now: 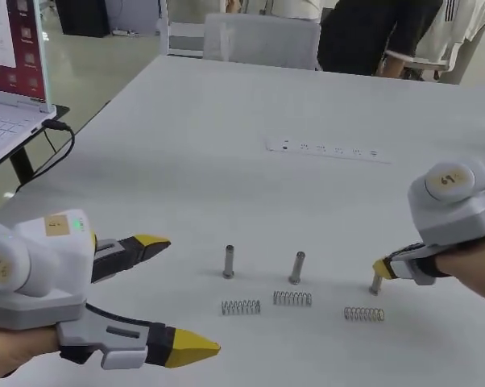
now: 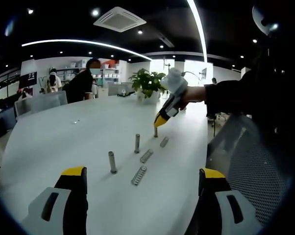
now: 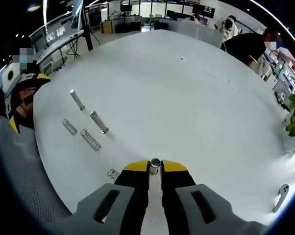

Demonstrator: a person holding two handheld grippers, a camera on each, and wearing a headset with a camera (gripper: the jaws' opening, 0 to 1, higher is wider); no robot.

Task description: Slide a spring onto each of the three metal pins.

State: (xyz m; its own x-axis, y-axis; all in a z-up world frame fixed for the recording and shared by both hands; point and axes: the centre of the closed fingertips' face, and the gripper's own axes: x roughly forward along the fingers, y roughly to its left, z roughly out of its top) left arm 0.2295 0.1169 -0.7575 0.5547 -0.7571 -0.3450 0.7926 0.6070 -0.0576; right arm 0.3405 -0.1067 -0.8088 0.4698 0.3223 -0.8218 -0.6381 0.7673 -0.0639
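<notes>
Right claw is clamped on the right pin, probably to steady it upright; its spring lies just nearer on the counter. Left claw hangs apart at near left, free to fetch a spring.

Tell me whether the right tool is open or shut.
Shut on the rightmost short silver metal pin: the yellow tips of the right tool sit closed against both sides of the pin's top.

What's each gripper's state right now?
Left gripper: open, holding nothing.
Right gripper: shut on the rightmost pin.
</notes>
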